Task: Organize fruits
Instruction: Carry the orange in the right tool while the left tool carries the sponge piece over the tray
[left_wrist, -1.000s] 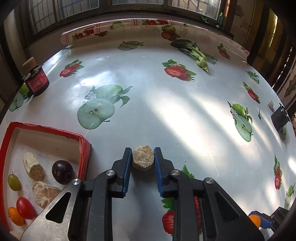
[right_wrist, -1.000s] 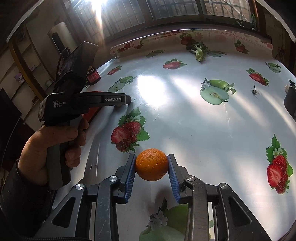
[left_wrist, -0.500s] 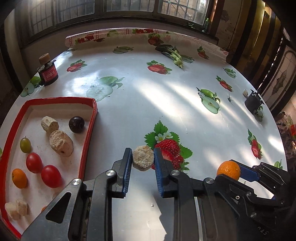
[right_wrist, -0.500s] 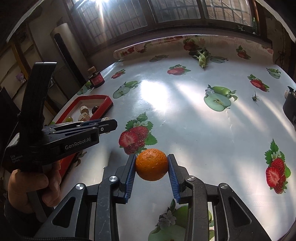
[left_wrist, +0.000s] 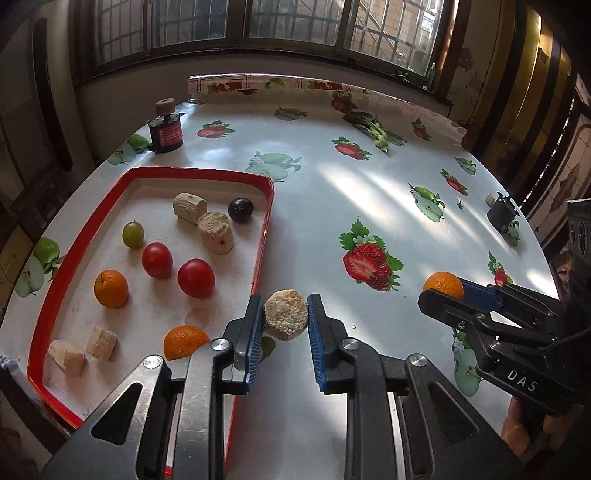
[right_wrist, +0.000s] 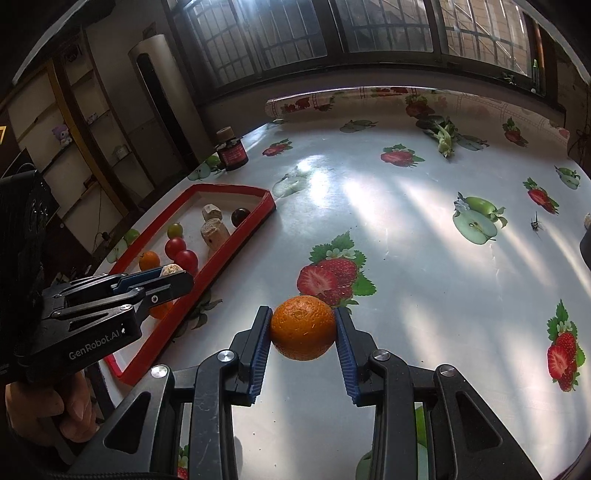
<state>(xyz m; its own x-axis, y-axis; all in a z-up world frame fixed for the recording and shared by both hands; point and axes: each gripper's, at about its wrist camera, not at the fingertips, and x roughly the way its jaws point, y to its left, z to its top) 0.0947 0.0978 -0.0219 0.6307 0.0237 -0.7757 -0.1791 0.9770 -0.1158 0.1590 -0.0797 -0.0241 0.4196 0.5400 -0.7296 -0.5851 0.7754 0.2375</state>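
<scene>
Red-rimmed tray (left_wrist: 264, 236), orange mandarin (right_wrist: 303, 327), white tablecloth (left_wrist: 369, 206) printed with strawberries and green apples.

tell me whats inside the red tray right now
In the tray: two tomatoes, two oranges, a green grape, a dark plum and four beige chunks. The left tool covers its near corner.

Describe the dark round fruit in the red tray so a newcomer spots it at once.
Start at the red-rimmed tray on the left of the fruit-print table. Go to its far right corner, beside two beige crumbly chunks. The dark purple round fruit lies there, the only near-black piece; the rest are red, orange, green or beige.
</scene>
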